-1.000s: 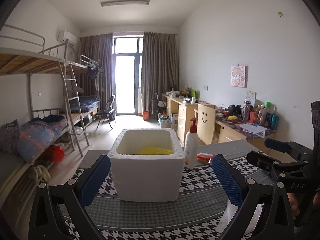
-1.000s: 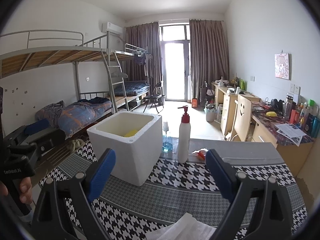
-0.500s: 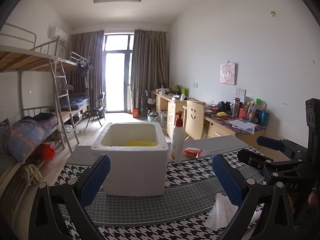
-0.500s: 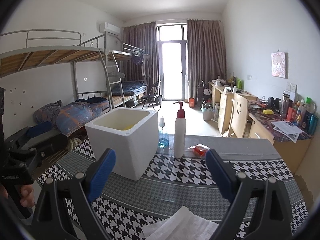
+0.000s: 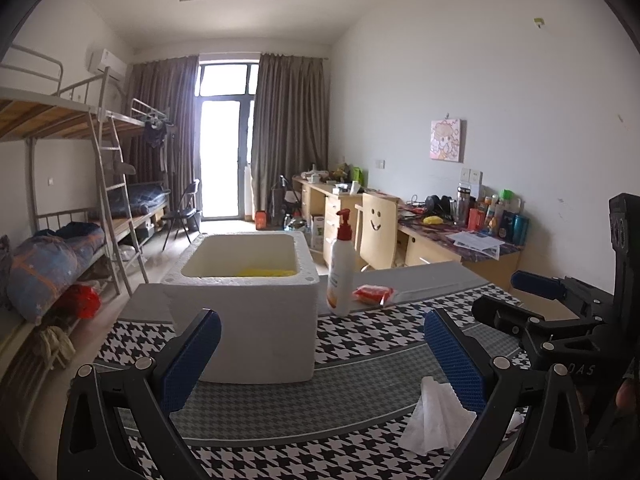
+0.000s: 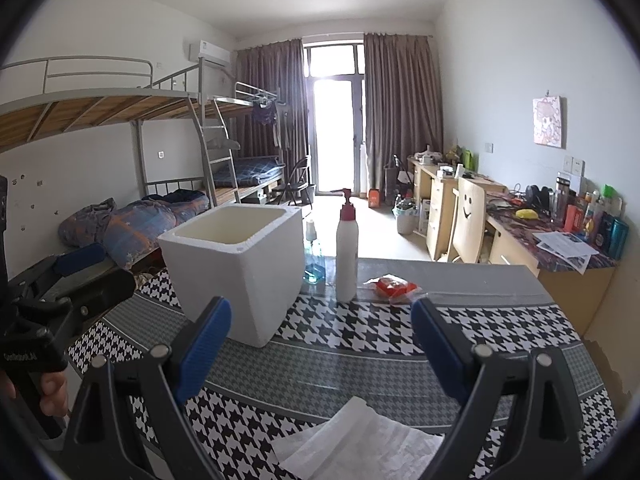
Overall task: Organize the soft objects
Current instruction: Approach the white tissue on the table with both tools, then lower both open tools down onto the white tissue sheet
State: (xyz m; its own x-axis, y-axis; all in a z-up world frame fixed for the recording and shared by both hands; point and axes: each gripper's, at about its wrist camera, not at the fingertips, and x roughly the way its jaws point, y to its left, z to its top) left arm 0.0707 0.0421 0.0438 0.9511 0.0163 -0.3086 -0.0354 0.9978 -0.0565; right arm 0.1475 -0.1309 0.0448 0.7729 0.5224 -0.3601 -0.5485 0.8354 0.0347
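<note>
A white foam box (image 5: 244,304) stands on the houndstooth table (image 5: 360,336), with something yellow (image 5: 266,272) lying inside it. The box also shows in the right wrist view (image 6: 240,268). A white crumpled cloth (image 5: 436,416) lies on the table near the front, below my right gripper (image 6: 320,340), and it shows in that view (image 6: 360,440) too. My left gripper (image 5: 320,348) is open and empty, just in front of the box. My right gripper is open and empty above the cloth.
A white pump bottle (image 5: 340,268) with a red top stands right of the box. A small red packet (image 5: 372,293) lies beside it. A blue spray bottle (image 6: 314,256) stands behind the box. Bunk beds are on the left, desks on the right.
The left wrist view has pulled back and shifted left, so the box sits further left and the white cloth has come into sight. The right gripper has dropped a little toward the cloth.
</note>
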